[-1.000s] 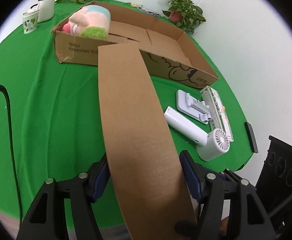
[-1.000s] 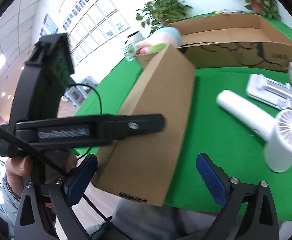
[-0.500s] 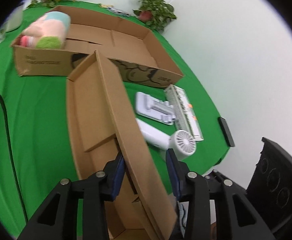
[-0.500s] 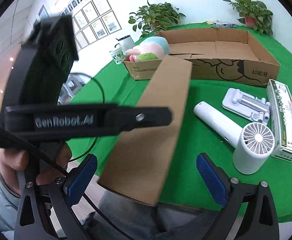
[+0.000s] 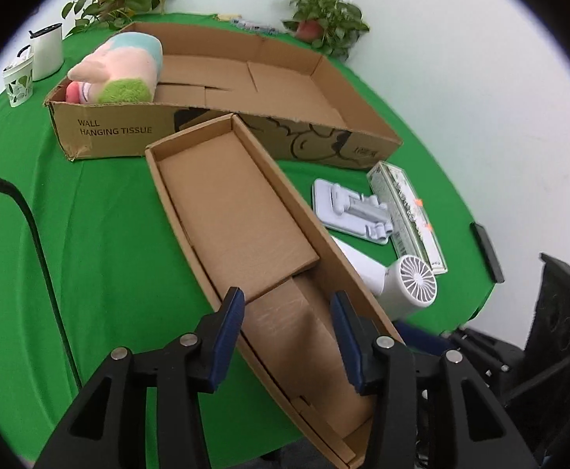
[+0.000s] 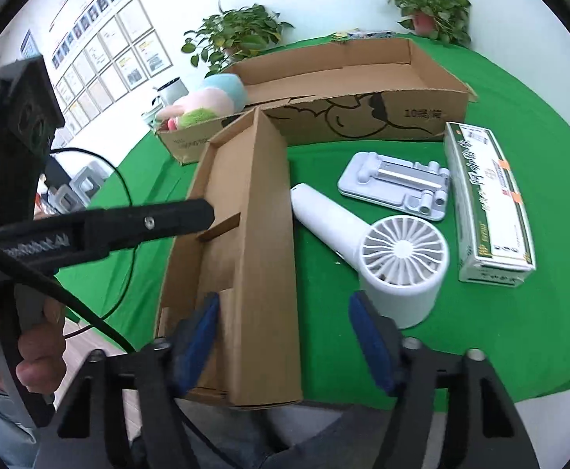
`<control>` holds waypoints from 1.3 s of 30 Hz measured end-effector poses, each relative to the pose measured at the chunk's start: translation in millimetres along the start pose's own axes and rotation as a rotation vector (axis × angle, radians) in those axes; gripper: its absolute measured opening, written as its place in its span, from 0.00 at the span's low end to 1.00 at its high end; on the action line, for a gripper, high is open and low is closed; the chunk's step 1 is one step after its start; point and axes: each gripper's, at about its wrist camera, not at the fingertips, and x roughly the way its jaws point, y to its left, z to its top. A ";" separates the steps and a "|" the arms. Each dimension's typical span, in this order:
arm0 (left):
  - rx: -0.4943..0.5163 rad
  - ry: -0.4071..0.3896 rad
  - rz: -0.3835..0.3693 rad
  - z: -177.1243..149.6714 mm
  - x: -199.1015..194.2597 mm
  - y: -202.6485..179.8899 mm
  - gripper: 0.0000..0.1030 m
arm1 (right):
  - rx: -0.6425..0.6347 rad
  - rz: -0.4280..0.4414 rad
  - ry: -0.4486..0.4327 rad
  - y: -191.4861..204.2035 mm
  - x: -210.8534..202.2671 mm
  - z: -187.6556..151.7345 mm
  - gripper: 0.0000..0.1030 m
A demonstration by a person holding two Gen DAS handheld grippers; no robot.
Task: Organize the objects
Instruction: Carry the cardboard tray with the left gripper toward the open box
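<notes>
The narrow cardboard tray (image 5: pixel 242 234), matte brown, long and open-topped, lies tilted over the green counter's (image 5: pixel 89 234) near edge. My left tongs (image 5: pixel 285 312) are opening above its floor; my right tongs (image 6: pixel 285 336) are closing astride its right wall, not yet pressing.

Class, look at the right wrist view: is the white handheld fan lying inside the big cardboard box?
No, the white handheld fan lies on the green tablecloth, outside the big cardboard box.

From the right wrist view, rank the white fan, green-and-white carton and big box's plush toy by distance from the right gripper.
1. White fan, just right of the right gripper.
2. Green-and-white carton, farther right.
3. Plush toy, far left, in the big box's end.
</notes>
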 end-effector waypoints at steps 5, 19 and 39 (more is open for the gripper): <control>-0.020 -0.003 0.028 -12.8 -7.0 8.4 0.44 | -0.062 0.081 0.081 28.7 21.7 -3.8 0.32; -0.025 -0.071 0.122 -28.8 -41.6 20.6 0.41 | -0.050 0.063 0.081 45.9 32.0 5.0 0.53; -0.016 -0.051 0.186 -35.8 -31.9 30.9 0.14 | -0.099 -0.029 0.034 73.0 47.1 7.9 0.21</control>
